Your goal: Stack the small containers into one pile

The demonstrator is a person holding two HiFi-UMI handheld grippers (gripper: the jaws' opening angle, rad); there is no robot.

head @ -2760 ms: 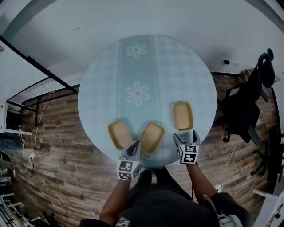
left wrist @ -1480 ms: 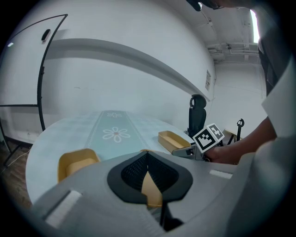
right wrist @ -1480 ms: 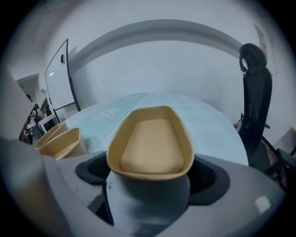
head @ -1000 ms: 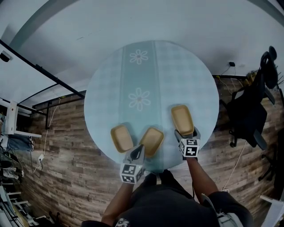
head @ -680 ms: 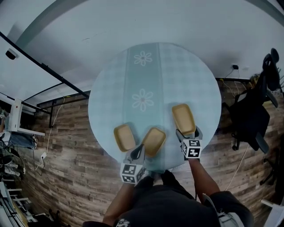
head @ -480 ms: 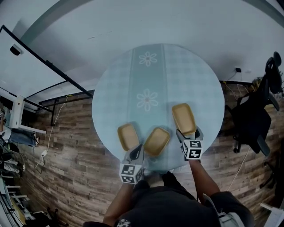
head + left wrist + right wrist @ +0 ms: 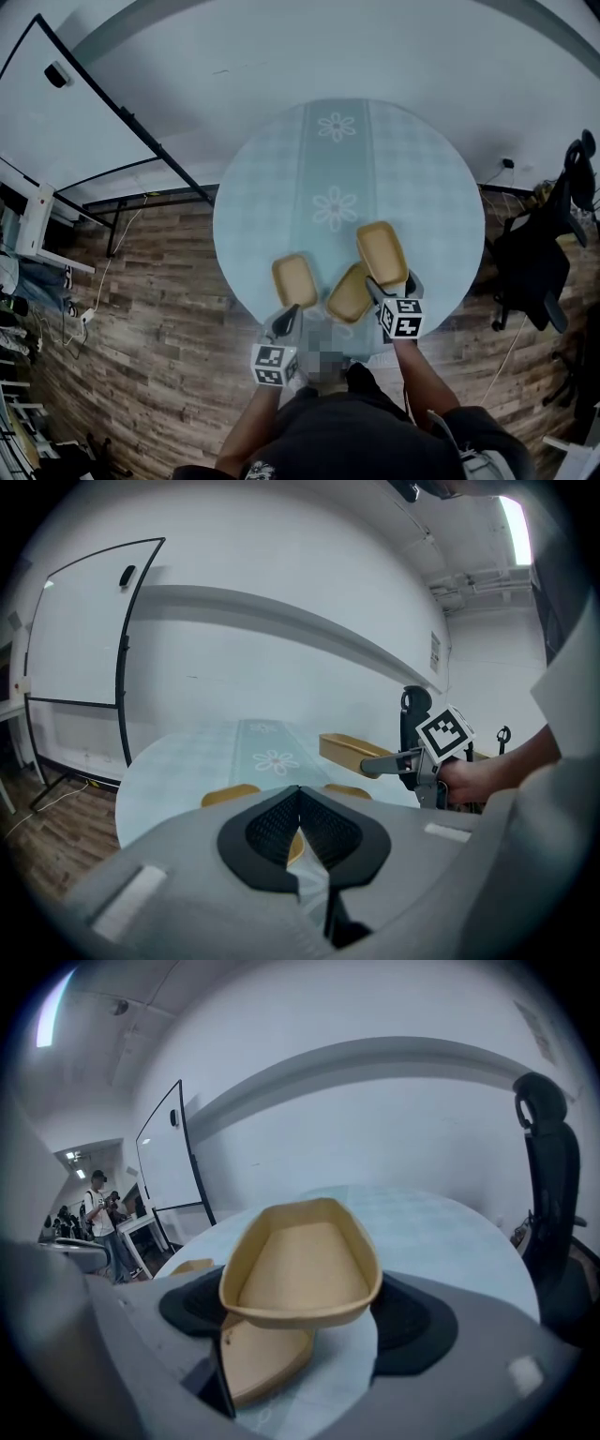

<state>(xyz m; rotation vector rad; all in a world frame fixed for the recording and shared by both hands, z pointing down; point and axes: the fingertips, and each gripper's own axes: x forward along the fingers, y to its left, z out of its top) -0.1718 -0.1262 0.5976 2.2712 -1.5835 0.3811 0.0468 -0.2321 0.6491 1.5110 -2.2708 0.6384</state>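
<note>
Since a second ago the right gripper has lifted the right-hand container off the table and carried it toward 9 o'clock. It now overlaps the middle container at the table's 6 o'clock edge. Its jaws stand wide, clamped across that container's near end. The left gripper is closed and empty, at 6 o'clock of the third container. To nest cleanly: centre over the middle one, twist to match long axes, keep level, lower fully, then release.
</note>
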